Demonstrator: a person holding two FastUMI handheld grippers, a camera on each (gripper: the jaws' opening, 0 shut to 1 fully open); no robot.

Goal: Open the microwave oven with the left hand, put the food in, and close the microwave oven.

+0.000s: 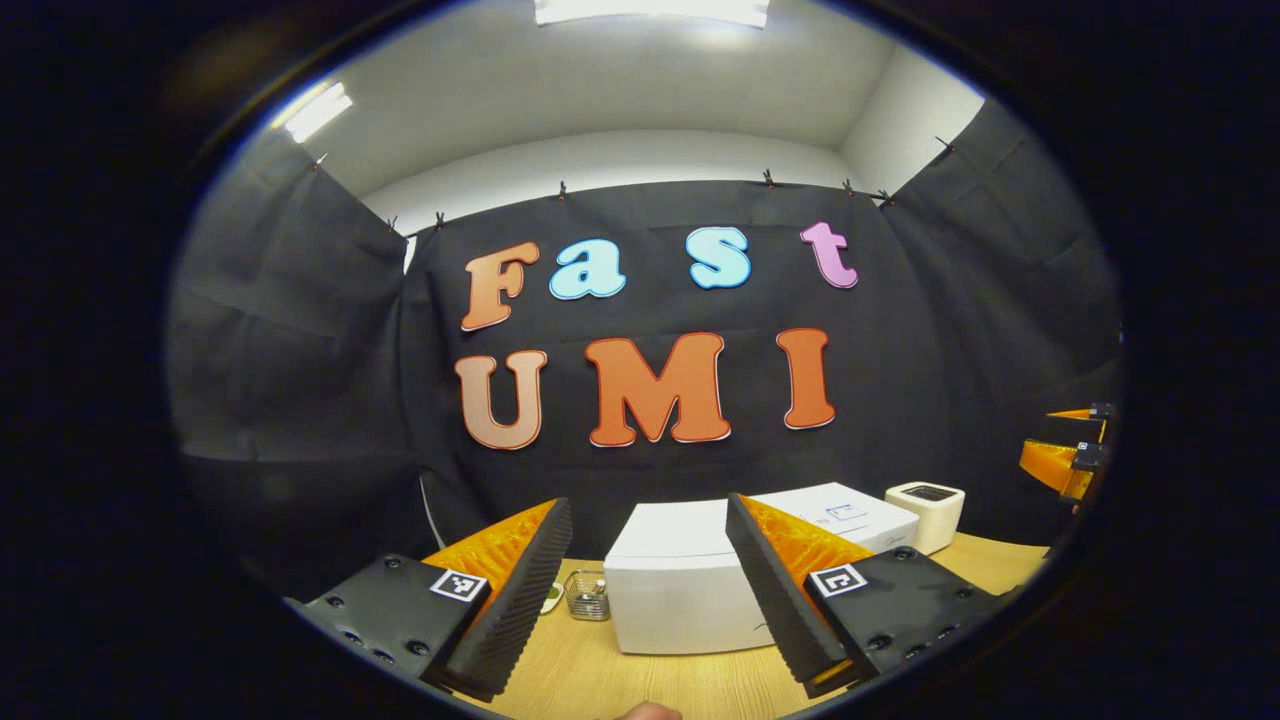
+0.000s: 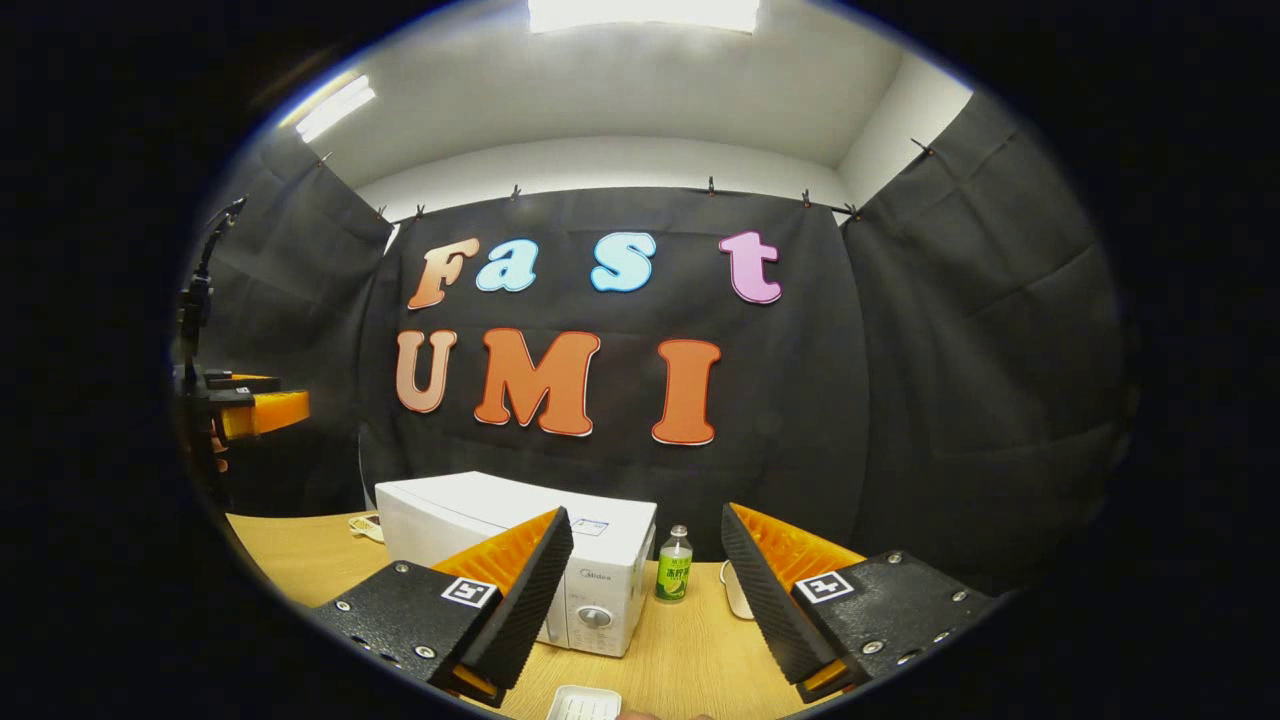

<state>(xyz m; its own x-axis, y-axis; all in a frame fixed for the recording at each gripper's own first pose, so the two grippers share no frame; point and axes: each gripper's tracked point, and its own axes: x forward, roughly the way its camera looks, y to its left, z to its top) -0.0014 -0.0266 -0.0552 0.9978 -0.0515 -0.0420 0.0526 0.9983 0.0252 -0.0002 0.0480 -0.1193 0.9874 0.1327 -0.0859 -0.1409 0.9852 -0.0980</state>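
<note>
A white microwave oven (image 1: 670, 585) stands on the wooden table (image 1: 700, 685) straight ahead in the left gripper view, its door flat against the front. My left gripper (image 1: 648, 508) hovers open in front of it, holding nothing. In the right gripper view the microwave oven (image 2: 480, 520) is ahead to the left, its dial (image 2: 595, 617) facing me. My right gripper (image 2: 645, 515) is open and holds nothing. A small white ribbed dish (image 2: 585, 704) lies on the table just below it. The other gripper shows far off at the right edge (image 1: 1065, 455) and at the left edge (image 2: 255, 408).
A green-labelled bottle (image 2: 675, 565) stands right of the microwave, with a white object (image 2: 735, 590) beside it. A white box-shaped appliance (image 1: 925, 512) sits to the right behind the oven. A small glass container (image 1: 588, 595) and a little dish (image 1: 552, 598) lie left of it.
</note>
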